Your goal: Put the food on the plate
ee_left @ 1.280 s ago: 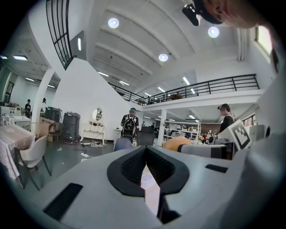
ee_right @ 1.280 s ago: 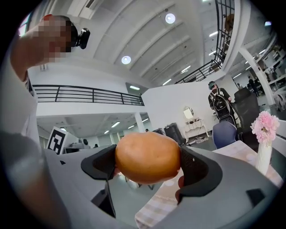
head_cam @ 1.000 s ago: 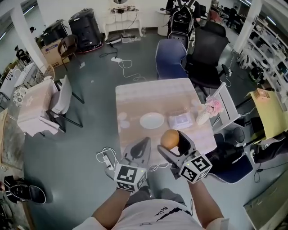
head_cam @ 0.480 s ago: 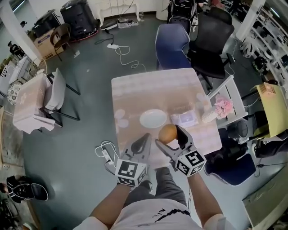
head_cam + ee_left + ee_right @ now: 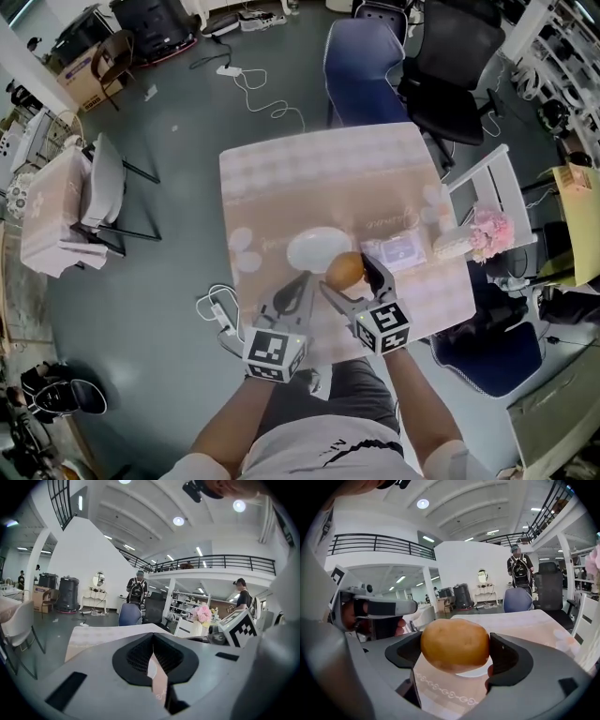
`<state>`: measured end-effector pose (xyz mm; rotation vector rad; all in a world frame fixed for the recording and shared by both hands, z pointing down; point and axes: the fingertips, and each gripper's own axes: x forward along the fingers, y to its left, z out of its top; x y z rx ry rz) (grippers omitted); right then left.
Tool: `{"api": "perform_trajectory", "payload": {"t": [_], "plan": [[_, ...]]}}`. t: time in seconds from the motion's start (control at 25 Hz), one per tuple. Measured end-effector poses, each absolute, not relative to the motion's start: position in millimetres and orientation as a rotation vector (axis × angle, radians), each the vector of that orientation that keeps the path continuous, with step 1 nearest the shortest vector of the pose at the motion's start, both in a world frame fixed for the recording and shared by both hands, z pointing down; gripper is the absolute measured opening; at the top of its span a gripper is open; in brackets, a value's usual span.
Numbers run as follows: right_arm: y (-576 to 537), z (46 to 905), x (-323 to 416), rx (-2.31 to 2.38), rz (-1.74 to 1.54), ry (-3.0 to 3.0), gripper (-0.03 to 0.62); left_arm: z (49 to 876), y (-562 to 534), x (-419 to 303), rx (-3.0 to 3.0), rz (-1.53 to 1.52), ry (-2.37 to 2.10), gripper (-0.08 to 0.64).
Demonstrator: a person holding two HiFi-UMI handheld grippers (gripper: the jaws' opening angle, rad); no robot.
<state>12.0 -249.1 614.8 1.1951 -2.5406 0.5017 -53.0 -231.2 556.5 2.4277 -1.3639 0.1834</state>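
as right claw (image 5: 456,652) grips potato (image 5: 454,641), it half-hides plate (image 5: 474,672).

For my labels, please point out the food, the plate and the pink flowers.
food (image 5: 454,644): right gripper view, its middle.
plate (image 5: 307,248): head view, bare centre.
pink flowers (image 5: 491,230): head view, blossoms.

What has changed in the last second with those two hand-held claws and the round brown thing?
The right gripper, shut on the round golden-brown food, has carried it forward to the near rim of the round white plate. Nothing was let go. The left gripper stays shut and empty; the plate has not moved.
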Motion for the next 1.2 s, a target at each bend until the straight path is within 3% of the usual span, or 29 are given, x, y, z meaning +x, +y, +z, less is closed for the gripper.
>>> {"api": "perform_trajectory", "payload": {"t": [0.52,1.2], "plan": [[-287,712,10,1.180,0.532,-2.373,0.413,616,-261,-48,2.400,0.204,-1.363,0.008],[-307,752,-5,1.076,0.446,-2.251,0.413,644,-280,-53,2.364,0.229,-1.398,0.008]]}}
